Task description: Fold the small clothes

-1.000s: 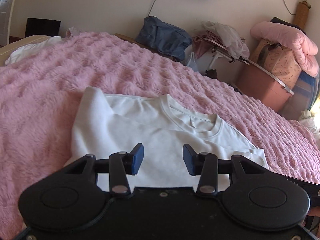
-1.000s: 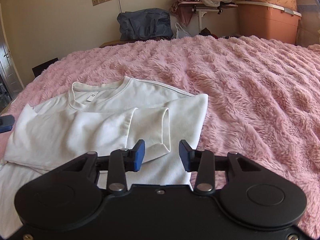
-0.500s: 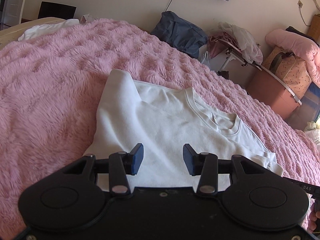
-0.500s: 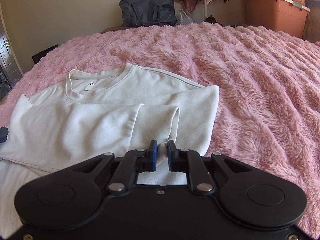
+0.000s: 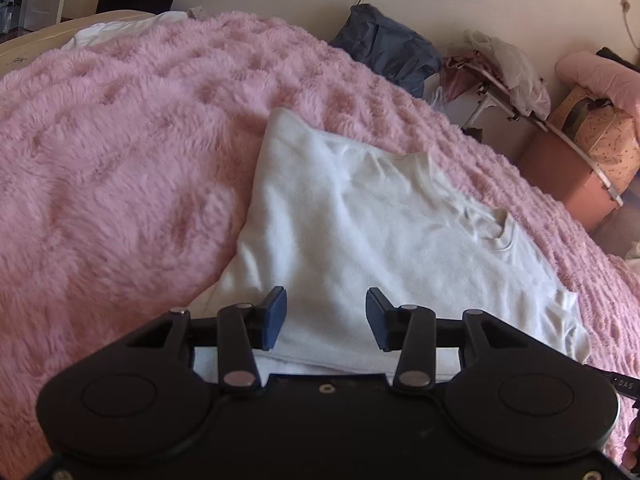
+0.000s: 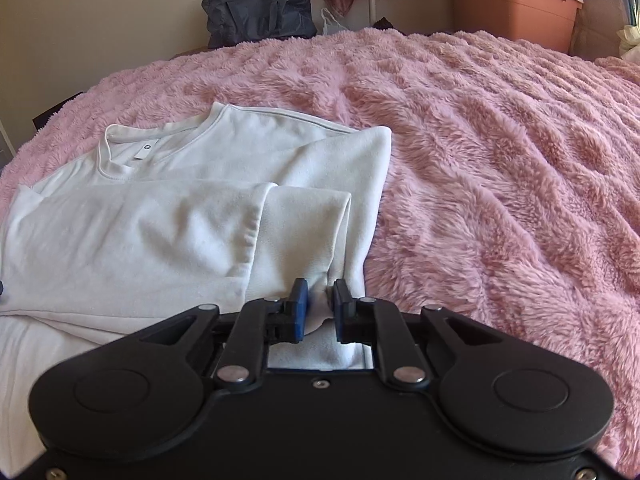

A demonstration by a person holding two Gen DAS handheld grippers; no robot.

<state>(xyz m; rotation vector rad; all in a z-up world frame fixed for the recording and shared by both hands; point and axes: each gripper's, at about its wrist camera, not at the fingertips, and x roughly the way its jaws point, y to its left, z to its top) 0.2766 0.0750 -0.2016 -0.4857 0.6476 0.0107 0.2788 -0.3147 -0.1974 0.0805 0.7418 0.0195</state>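
Note:
A small white long-sleeved shirt (image 5: 380,240) lies on the pink fluffy blanket (image 5: 120,180), both sleeves folded across its front. In the right wrist view the shirt (image 6: 160,220) shows its collar and label at the far left. My right gripper (image 6: 320,306) is shut on the shirt's near right edge, with white cloth pinched between the blue pads. My left gripper (image 5: 326,318) is open and empty, just above the shirt's near left part, with its fingertips over the cloth.
The pink blanket (image 6: 500,160) covers the whole bed. Past the bed's far edge are a dark blue bag (image 5: 384,56), a cluttered rack (image 5: 496,76) and an orange storage box (image 6: 516,4) by the wall. A white cloth (image 5: 120,32) lies at the far left.
My right gripper has shut on the shirt's near right edge and has pulled the cloth up slightly. My left gripper has stayed open and swung left, closer over the shirt.

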